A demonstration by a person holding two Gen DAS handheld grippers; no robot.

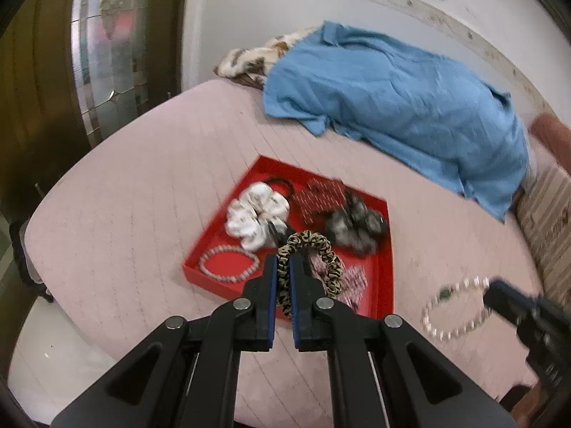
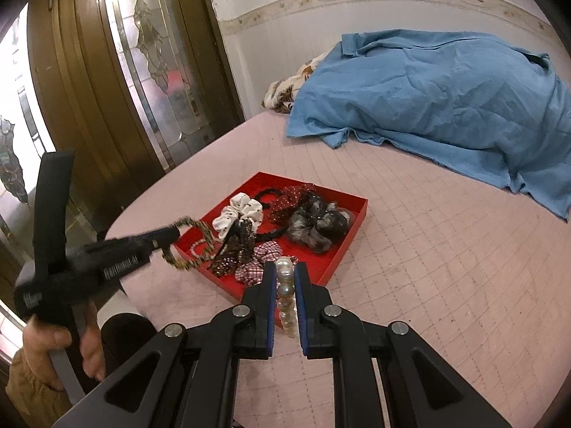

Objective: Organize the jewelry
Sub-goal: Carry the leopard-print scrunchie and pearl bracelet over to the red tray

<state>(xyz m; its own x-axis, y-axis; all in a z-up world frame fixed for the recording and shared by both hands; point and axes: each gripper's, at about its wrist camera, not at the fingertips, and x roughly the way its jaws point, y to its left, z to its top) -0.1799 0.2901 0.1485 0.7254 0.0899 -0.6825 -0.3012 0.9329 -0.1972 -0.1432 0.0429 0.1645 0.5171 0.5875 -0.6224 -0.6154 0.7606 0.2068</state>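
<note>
A red tray [image 1: 203, 249] [image 2: 351, 235] lies on the pink quilted bed. It holds a white scrunchie [image 1: 255, 215] [image 2: 237, 214], a red dotted scrunchie [image 1: 319, 194] [image 2: 289, 199], a grey furry scrunchie [image 1: 353, 226] [image 2: 316, 226], a plaid scrunchie [image 2: 255, 262] and a pale bead bracelet [image 1: 228, 262]. My left gripper [image 1: 283, 267] is shut on a leopard-print scrunchie [image 1: 321, 249] [image 2: 189, 240], held above the tray's near edge. My right gripper [image 2: 285, 271] is shut on a pearl bracelet [image 2: 285, 296] [image 1: 455, 308], held above the bed just right of the tray.
A blue garment [image 1: 399, 107] [image 2: 439, 96] lies across the far side of the bed [image 1: 125, 196] [image 2: 446, 267], over a patterned cloth [image 1: 249, 59]. A wooden door with leaded glass [image 2: 142, 71] stands left of the bed. A striped pillow [image 1: 546, 214] is at the right.
</note>
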